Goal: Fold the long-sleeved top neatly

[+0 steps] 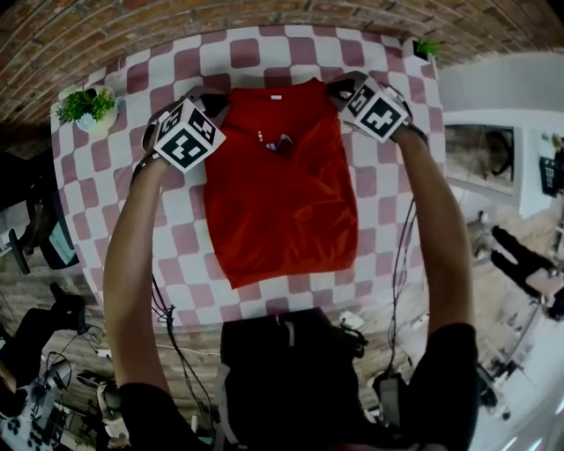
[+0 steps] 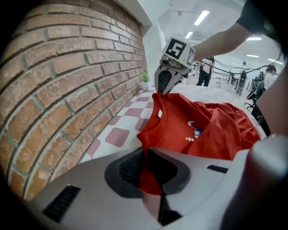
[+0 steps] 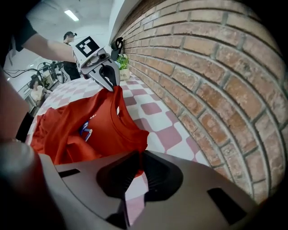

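Two shoulders of the red top (image 1: 282, 194) are pinched, one in the left tool (image 2: 146, 173), one in the right tool (image 3: 135, 168), along the tabletop's (image 1: 374, 189) far edge.

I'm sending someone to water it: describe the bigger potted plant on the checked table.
Find the pink-and-white checked table against the brick wall. At its far left corner stands the potted plant. It is bushy, in a white pot; the other plant, at the far right corner, is much smaller.
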`<state>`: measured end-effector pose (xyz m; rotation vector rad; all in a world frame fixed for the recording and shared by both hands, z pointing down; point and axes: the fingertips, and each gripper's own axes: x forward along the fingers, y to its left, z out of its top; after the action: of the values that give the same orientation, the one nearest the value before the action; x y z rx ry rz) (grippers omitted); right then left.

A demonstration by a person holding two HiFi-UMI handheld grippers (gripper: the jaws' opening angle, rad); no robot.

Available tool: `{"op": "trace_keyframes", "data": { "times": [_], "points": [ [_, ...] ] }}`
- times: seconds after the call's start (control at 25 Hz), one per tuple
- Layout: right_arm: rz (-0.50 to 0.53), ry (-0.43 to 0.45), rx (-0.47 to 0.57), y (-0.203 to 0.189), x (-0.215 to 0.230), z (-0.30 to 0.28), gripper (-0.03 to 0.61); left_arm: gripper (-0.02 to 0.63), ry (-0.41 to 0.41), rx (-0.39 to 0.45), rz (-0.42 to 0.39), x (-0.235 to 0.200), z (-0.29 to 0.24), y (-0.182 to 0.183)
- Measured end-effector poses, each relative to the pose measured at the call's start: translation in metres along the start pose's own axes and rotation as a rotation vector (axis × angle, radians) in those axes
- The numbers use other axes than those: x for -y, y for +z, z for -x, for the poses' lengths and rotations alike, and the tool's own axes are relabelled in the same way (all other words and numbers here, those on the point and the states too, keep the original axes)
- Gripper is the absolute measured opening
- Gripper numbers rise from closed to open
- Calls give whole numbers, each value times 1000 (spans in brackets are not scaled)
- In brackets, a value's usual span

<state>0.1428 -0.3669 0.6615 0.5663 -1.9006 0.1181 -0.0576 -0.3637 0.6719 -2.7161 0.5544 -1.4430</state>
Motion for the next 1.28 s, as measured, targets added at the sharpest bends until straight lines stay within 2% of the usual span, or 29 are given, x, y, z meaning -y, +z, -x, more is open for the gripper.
{"op": "trace_keyframes", "data": {
  "times": [0.24, 0.48, 0.8, 1.28],
  "points": [
    [48, -92, 57, 25, 8, 42, 34, 31, 90, 62, -37, -5, 44, 24],
    [104, -133, 97, 30, -17, 91, 34, 31, 158, 83, -96, 22, 90, 42],
    [160, -196, 200, 27, -71, 154, 32, 31, 249, 116, -171, 78, 152, 59],
    [182, -220, 290, -10, -172, 211, 31, 31, 326, 173, -167, 190, 208, 57]
  ]
}}
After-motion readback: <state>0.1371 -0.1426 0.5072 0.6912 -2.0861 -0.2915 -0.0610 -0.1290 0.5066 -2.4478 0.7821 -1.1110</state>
